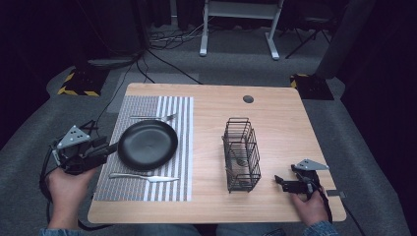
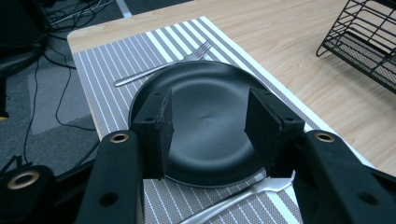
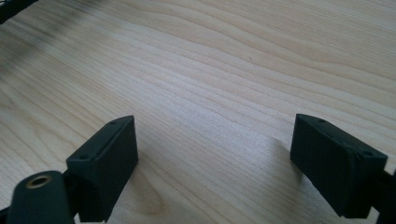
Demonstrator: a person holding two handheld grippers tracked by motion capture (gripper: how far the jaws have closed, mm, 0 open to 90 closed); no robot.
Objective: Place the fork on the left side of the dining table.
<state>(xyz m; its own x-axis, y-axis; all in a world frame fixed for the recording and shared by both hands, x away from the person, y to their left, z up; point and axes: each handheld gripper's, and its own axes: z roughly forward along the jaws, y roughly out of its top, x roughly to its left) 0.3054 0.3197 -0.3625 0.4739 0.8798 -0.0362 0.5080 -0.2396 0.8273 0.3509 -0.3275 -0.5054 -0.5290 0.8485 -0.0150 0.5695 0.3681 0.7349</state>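
A black plate [image 1: 147, 144] lies on a grey striped placemat [image 1: 179, 147], with a fork [image 1: 152, 117] behind it and a knife [image 1: 142, 177] in front. My left gripper [image 1: 111, 146] hovers at the plate's left rim, jaws open. In the left gripper view the plate [image 2: 210, 84] shows between and beyond the open left gripper [image 2: 210, 116], whose pads touch nothing; the fork [image 2: 187, 58] and knife [image 2: 243, 196] flank the plate. My right gripper [image 1: 280, 181] rests low at the table's front right, open over bare wood [image 3: 215, 140].
A black wire basket [image 1: 242, 155] stands upright in the middle of the wooden table [image 1: 275, 113], left of my right gripper; something pale lies inside it. Its corner appears in the left gripper view [image 2: 369, 42]. Cables trail on the floor to the left.
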